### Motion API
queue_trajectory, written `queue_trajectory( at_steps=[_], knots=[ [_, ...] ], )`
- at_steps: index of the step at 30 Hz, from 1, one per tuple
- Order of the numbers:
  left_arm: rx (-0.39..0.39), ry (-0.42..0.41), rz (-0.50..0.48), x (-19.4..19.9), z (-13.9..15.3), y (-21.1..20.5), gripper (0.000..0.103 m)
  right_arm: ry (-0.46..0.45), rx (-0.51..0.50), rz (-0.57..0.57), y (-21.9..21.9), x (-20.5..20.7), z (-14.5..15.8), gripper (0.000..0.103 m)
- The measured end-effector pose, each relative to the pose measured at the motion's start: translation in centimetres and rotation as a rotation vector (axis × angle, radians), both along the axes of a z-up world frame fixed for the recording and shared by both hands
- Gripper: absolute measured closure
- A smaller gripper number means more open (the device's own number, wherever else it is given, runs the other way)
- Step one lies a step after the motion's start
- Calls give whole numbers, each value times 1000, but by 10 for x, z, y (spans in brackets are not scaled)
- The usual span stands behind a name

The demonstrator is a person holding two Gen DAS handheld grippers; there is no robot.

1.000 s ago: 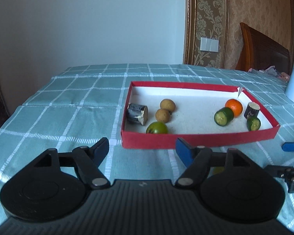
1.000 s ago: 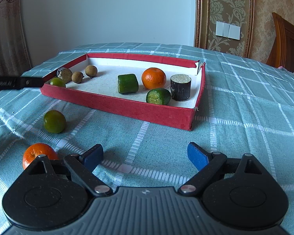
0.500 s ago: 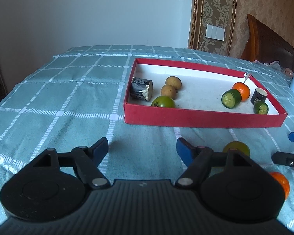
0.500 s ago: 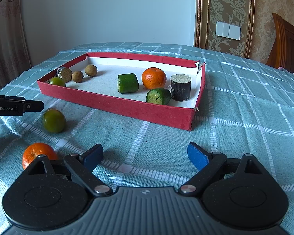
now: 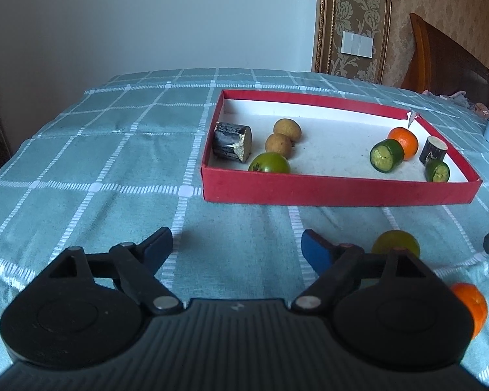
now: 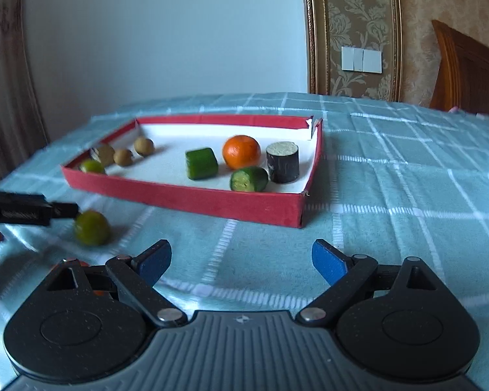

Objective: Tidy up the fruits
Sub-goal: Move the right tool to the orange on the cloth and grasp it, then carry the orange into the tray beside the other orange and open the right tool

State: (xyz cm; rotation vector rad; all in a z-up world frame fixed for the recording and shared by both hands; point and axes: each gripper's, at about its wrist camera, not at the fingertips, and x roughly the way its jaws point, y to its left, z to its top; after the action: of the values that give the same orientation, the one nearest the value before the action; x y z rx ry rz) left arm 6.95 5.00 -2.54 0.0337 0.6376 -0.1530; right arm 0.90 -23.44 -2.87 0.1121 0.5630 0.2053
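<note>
Risk sits with the round green citrus fruit loose on the checked bench cloth, near the shallow red cardboard tray: left tool and right tool both gape empty, and a glancing pad could roll it away

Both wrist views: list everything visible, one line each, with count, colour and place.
Shallow cardboard tray: one, red outside, white inside, on the checked cloth.
Round citrus: one, orange, inside tray.
Cut cucumber chunks: two, green, inside tray.
Bark-covered cylinders: two, dark, inside tray.
Small round longans: two, tan, inside tray.
Round fruit: one, green, inside tray.
Loose round fruit: one, green, on cloth.
Loose citrus: one, orange, on cloth.
Checked tablecloth: one, teal.
Left gripper: open, empty.
Right gripper: open, empty.
</note>
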Motion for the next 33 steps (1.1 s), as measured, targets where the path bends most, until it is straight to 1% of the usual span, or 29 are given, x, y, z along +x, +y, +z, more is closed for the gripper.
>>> queue_trajectory(
  at_steps=[2,4,7,10,15,16,17,21,23,24,26,27,28,29,31,33],
  knots=[
    [4,3,-3,0,0,-1,14,-8,51,38,2,-11,5,9],
    [10,5,-5,1,0,-2,13,-20,51,73,10,-18,11,9],
    [12,8,-10,1,-1,-3,10,-47,13,112,28,-27,20,9],
    [17,10,-12,1,-1,-4,9,-56,-23,163,47,-31,21,9],
    [23,15,-18,2,-2,-5,6,-75,-150,165,74,-31,14,10],
    [23,19,-22,3,-2,-5,3,-71,-152,165,76,-29,13,10],
    [27,22,-24,3,-2,-6,2,-65,-148,168,77,-27,11,10],
    [29,23,-21,3,-2,-6,1,-30,-136,190,83,-20,4,10],
    [29,23,-21,3,-2,-6,1,-23,-147,189,87,-17,1,10],
    [29,23,-21,3,-2,-6,1,-22,-157,191,88,-16,-1,14],
    [29,23,-21,3,-2,-6,0,-16,-131,211,89,-17,-3,24],
    [29,23,-21,3,-2,-6,0,-12,-112,228,90,-18,-3,36],
    [29,24,-22,3,-2,-6,0,-9,-99,243,91,-19,-3,41],
    [28,24,-22,4,-2,-6,0,-8,-102,250,93,-19,-3,49],
    [30,24,-21,3,-3,-7,0,-2,-113,270,97,-20,-4,60],
    [30,24,-21,3,-3,-7,0,-13,-121,264,100,-23,-5,61]
  ],
)
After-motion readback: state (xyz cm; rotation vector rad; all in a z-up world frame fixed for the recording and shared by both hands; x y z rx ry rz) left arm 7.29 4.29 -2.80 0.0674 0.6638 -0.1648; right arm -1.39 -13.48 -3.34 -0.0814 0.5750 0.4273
